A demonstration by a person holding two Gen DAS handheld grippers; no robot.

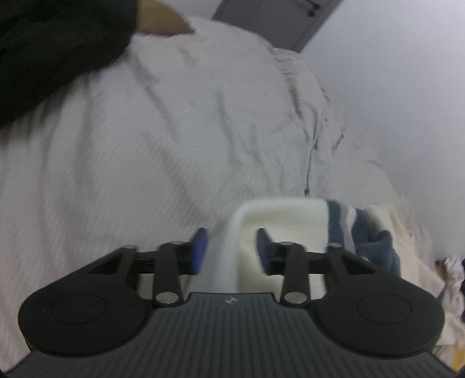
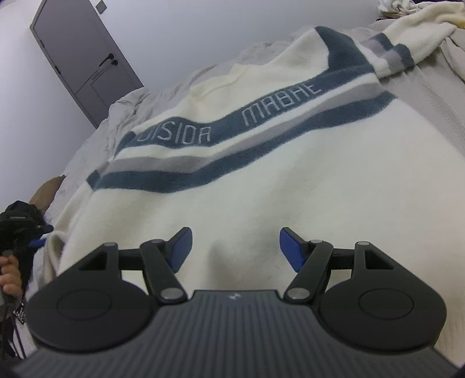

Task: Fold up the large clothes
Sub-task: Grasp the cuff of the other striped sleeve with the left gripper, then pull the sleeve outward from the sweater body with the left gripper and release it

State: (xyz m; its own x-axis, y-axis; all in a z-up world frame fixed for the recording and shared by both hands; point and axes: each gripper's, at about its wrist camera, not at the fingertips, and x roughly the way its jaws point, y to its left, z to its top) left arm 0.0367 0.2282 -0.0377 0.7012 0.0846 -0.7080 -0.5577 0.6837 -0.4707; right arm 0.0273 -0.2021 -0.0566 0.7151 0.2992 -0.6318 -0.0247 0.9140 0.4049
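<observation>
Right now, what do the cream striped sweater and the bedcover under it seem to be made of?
The sweater looks like a thick, fuzzy knit or fleece, matte: its surface is soft-napped and the blue stripe edges blur. The bedcover looks like thin woven cotton or similar, pale grey with fine ribbed lines and sharp creases; blur leaves the weave uncertain.

Spread flat on the bed (image 2: 430, 96): sweater (image 2: 261, 189), lettered band running across it. Behind the bed, at left: door (image 2: 78, 55). At the sweater's left edge: left tongs (image 1: 231, 250). Over its near part: right tongs (image 2: 235, 247). Far right corner: heaped clothes (image 2: 421, 17).
</observation>
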